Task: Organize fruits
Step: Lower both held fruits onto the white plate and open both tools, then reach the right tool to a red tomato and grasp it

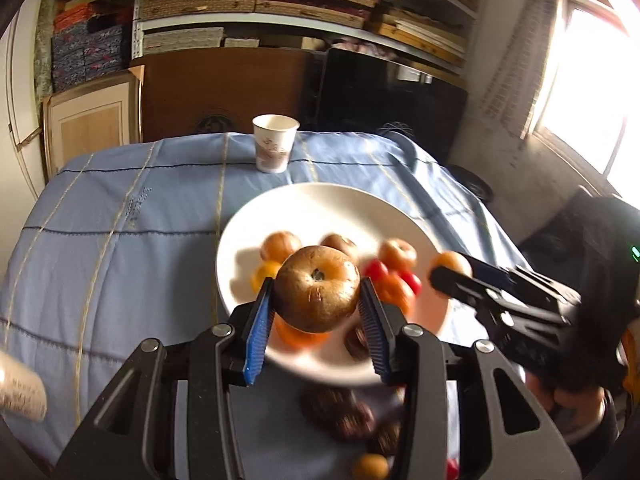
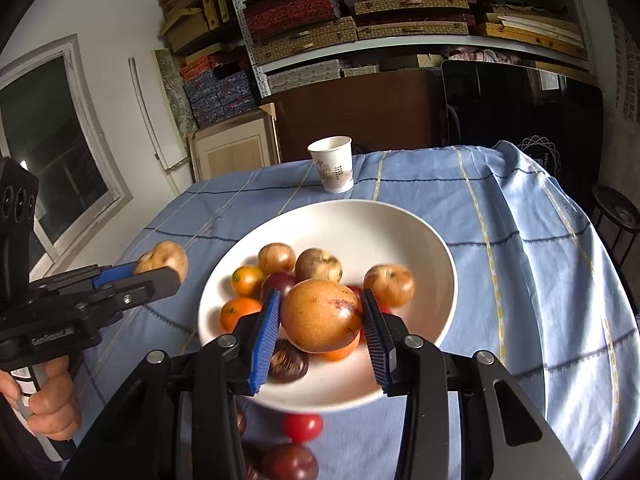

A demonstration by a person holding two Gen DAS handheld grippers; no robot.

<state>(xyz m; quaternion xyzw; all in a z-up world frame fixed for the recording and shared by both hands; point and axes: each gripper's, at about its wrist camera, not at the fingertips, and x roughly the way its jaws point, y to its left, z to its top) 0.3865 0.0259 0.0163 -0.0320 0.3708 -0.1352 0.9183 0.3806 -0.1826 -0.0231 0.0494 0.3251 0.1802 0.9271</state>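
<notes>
Above, left gripper (image 1: 316, 300) tilted downward, jaws clamped on a brown russet fruit (image 1: 317, 288), right gripper (image 2: 322, 316) likewise angled down, gripping an orange fruit (image 2: 322, 316), white plate (image 2: 400, 224) of fruits beneath and beyond both jaws, paper cup (image 1: 275, 143) farther ahead.

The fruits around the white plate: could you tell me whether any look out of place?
Yes. Several dark round fruits, a small orange one and a red tomato lie on the blue cloth in front of the plate, not on it with the rest.
</notes>
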